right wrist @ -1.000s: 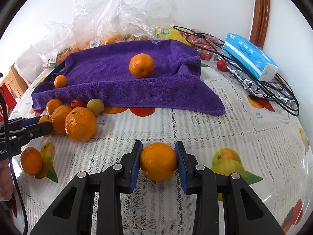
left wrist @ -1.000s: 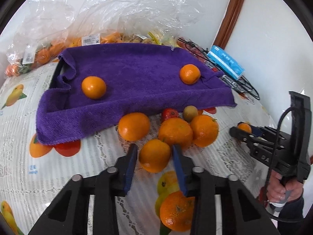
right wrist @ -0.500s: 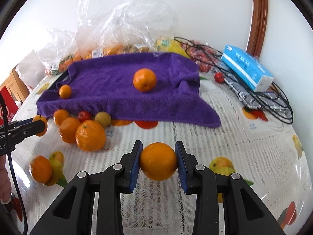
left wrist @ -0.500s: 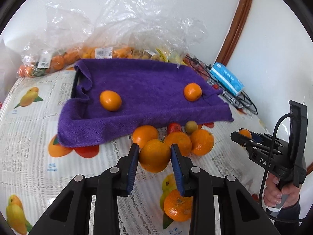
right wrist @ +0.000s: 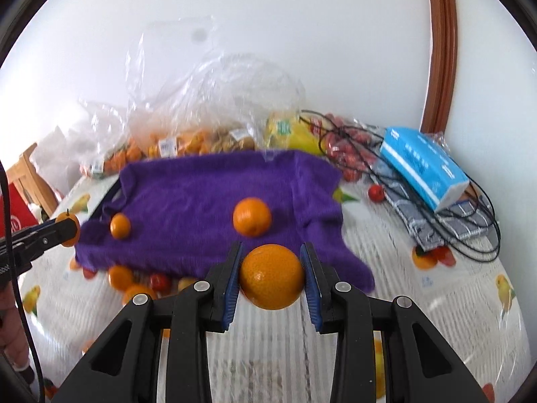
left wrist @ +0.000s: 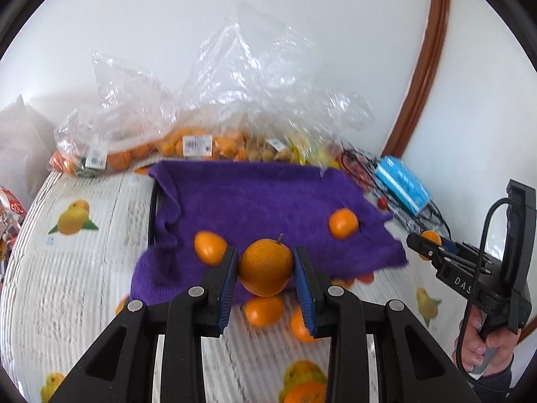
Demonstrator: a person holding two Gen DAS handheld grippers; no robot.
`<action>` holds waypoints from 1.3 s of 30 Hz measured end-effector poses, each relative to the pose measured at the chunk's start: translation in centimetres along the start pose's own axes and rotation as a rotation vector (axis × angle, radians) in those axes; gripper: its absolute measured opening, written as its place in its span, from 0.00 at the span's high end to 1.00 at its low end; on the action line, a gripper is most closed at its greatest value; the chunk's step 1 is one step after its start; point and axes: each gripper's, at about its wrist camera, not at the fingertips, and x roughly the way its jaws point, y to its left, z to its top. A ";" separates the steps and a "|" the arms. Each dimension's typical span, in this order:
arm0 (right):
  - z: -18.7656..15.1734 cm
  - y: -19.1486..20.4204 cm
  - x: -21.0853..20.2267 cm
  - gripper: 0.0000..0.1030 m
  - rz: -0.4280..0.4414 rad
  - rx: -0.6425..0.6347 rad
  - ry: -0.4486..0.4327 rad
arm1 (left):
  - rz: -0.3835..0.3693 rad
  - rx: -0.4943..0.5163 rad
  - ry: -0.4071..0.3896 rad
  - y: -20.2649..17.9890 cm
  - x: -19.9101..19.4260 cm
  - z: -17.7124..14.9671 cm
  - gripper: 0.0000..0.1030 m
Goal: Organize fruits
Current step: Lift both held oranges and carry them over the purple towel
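Left gripper clenched on an orange, held above the near edge of the purple towel; right gripper likewise clamped on a second orange above the tablecloth, near the towel's front edge. 2 oranges already lie on the towel; others sit loose on the table. Each fruit looks round, firm and fairly light, its rind slightly yielding, so a grasp across the widest girth with moderate pressure should prevent rolling or bruising.
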 end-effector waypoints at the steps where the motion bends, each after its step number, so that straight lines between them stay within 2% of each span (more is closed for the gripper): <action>1: 0.3 0.0 0.1 0.67 0.002 0.000 -0.006 | 0.005 -0.004 -0.009 0.1 0.2 0.4 0.70; 9: 4.2 0.8 1.9 0.67 0.019 -0.003 -0.059 | 0.070 -0.021 -0.039 0.6 2.9 3.0 0.70; 14: 5.9 1.3 3.4 0.67 0.042 -0.008 -0.078 | 0.098 -0.040 -0.044 1.2 4.3 3.3 0.70; 18: 5.0 1.3 4.9 0.67 0.049 -0.007 -0.084 | 0.108 -0.060 -0.036 2.4 5.1 2.5 0.70; 24: 4.0 1.1 6.8 0.67 0.034 -0.026 -0.034 | 0.122 -0.103 -0.022 3.7 5.7 1.8 0.70; 39: 3.5 0.4 7.9 0.67 0.038 -0.009 0.003 | 0.131 -0.134 -0.004 4.5 6.4 1.7 0.70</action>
